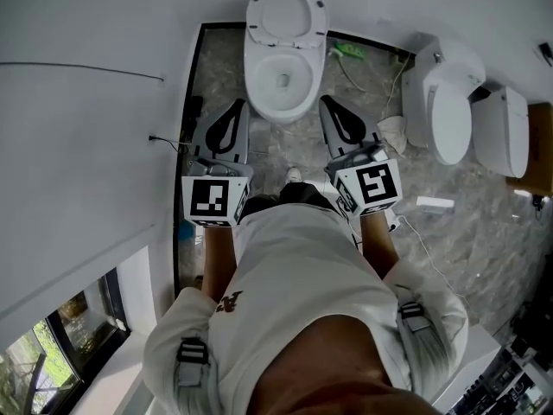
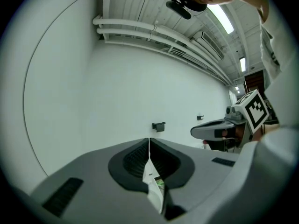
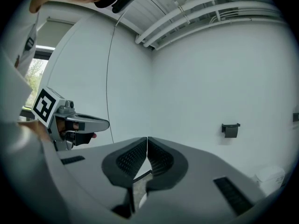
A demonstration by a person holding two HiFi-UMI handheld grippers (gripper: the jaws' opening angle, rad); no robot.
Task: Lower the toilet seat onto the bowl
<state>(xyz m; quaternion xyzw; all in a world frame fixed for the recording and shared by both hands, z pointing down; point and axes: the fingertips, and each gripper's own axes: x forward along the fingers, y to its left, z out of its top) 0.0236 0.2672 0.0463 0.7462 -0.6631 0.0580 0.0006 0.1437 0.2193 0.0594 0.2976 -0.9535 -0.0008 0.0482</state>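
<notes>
The fingers (image 2: 133,160) of the left gripper (image 2: 149,143) are pressed together tip to tip with nothing between them. The right gripper (image 3: 147,141) has its fingers (image 3: 161,160) closed the same way, also empty. Both grippers point level toward a white wall (image 2: 140,87), where a small dark bracket (image 3: 230,129) hangs at 3 o'clock of the right gripper's tips.

In the head view the two grippers flank the near end of the bowl (image 1: 281,111), the left at its 7 o'clock and the right at its 5 o'clock, neither touching it. The toilet seat (image 1: 318,20) stands raised at 12 o'clock of the bowl (the bowl's rim lies bare below it). A second toilet (image 1: 449,111) sits on the stone floor (image 1: 484,223) at 3 o'clock. A green object (image 1: 350,52) lies near the bowl at 2 o'clock.
</notes>
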